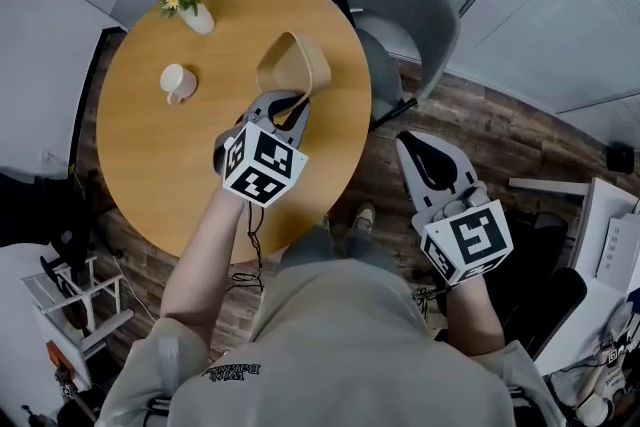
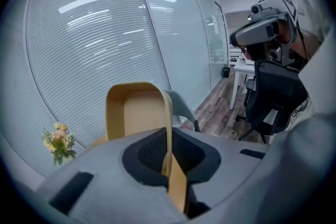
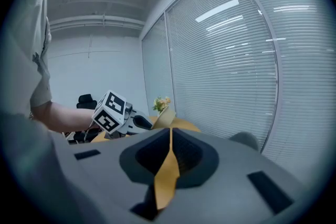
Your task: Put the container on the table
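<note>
1. Seen from the head camera, a person looks down at a round wooden bench (image 1: pixel 150 175), holding a gripper in each hand.
2. The left gripper (image 1: pixel 297 103) reaches over the right half of the bench. Its jaws are clenched on one thin wall of the container (image 1: pixel 297 65).
3. The container is a tan tub with rounded corners. It is tipped on its side, so its open mouth faces back toward the left gripper. It is above the bench top, near the far right edge. Whether it touches the wood cannot be told.
4. In the left gripper view the gripped wall runs straight down into the seam between the two grey jaws, and the hollow of the tub stands to the left of that seam.
5. The right gripper (image 1: pixel 412 147) is off the bench, to its right, above the dark plank floor (image 1: pixel 490 120). Its jaws are pressed together, with only a narrow tan line where they meet.
6. A white mug (image 1: pixel 178 82) stands on the left part of the bench, well apart from the container.
7. A small white vase of pale flowers (image 1: pixel 190 0) stands near the far left edge of the bench.
8. A grey chair (image 1: pixel 420 25) sits beside the far right of the bench, with slatted blinds behind it.
</note>
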`<state>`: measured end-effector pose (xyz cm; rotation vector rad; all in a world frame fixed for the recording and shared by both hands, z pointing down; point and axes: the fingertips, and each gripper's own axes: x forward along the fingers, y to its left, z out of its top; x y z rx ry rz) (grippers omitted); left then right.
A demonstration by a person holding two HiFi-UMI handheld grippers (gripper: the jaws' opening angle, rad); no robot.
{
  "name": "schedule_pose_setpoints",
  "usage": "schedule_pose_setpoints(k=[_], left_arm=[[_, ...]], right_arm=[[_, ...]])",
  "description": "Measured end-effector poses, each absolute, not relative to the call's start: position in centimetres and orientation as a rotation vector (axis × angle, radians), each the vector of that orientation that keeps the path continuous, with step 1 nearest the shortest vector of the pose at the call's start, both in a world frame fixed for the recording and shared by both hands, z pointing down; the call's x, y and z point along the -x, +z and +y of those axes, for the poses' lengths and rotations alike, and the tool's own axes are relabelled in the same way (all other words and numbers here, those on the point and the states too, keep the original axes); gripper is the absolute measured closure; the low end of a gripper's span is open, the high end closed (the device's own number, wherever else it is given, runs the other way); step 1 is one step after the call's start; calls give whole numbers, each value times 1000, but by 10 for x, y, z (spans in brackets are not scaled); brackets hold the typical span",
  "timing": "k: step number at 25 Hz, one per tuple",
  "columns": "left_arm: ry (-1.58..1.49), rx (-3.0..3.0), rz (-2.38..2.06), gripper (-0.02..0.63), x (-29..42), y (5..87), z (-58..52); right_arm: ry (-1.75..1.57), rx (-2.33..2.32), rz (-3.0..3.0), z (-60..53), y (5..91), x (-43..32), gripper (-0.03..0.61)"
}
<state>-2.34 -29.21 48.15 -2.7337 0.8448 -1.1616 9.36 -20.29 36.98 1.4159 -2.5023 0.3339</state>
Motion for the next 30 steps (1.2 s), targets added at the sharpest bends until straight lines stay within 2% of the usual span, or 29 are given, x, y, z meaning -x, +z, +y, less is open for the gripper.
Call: schedule_pose_setpoints(k=[30], left_arm=[[-1663,2576,386,580,-24,678,-286]], right_arm=[[586,-1310,-2418,-212,458,-92,543]])
